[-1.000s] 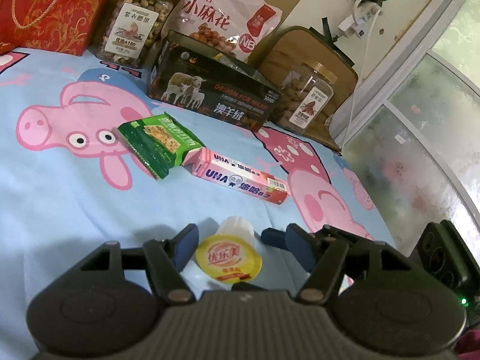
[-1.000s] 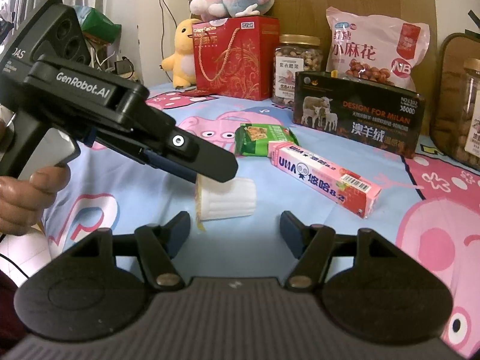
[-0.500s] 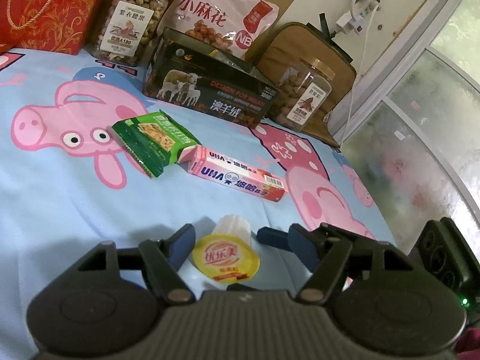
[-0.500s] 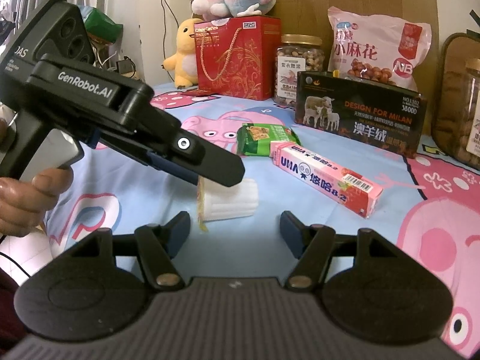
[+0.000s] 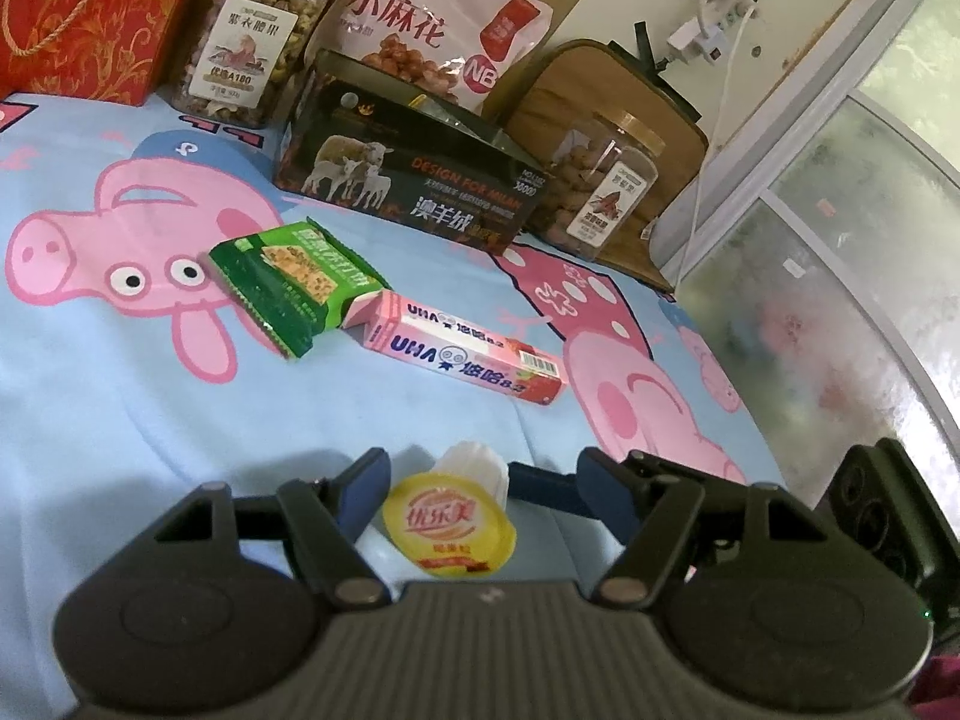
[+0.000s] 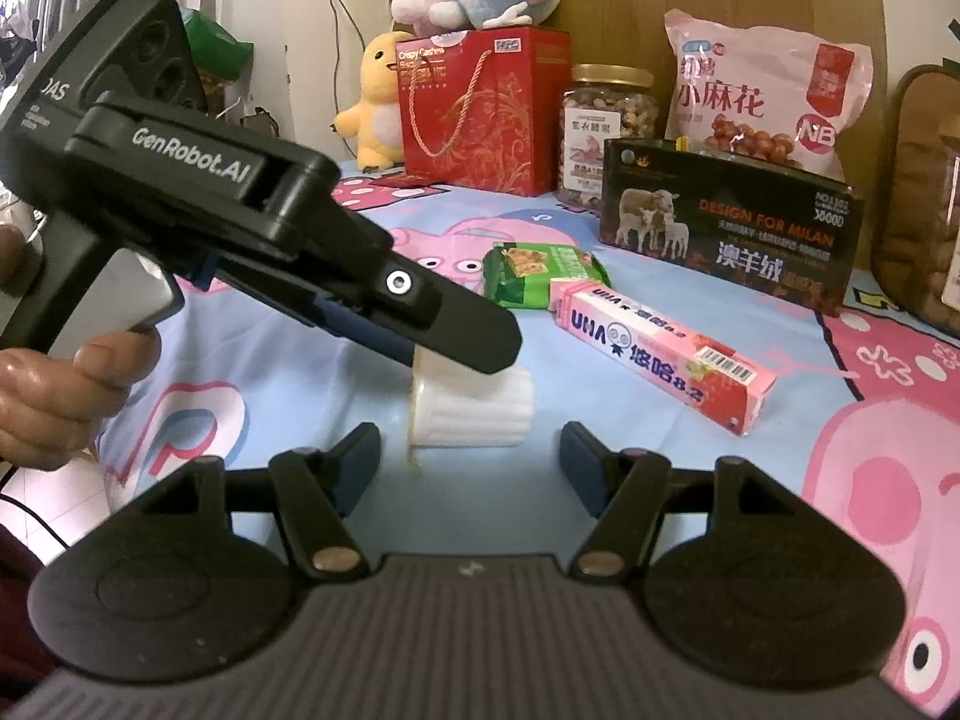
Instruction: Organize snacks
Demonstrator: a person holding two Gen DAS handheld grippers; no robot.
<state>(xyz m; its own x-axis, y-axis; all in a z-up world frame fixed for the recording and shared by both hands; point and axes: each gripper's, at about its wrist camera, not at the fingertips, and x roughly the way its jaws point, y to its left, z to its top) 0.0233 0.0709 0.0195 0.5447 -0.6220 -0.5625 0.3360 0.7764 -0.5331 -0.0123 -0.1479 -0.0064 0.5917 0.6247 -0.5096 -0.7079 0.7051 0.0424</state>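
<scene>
The jelly cup [image 5: 449, 519] lies on its side on the bed sheet [image 5: 120, 420], foil lid toward me, long axis running away between the fingers of my left claw [image 5: 477, 483]. That claw stands apart from it, gripping nothing. My right claw [image 6: 471, 450] is likewise open and empty, farther back. Left is nearer. Its finger hides the cup's top in the right view; the cup's base contact is unclear.

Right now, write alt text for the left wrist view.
A small pudding cup with a yellow lid lies on its side between the left gripper's open jaws, on a cartoon-pig sheet. Beyond lie a green snack pack and a pink candy box.
</scene>
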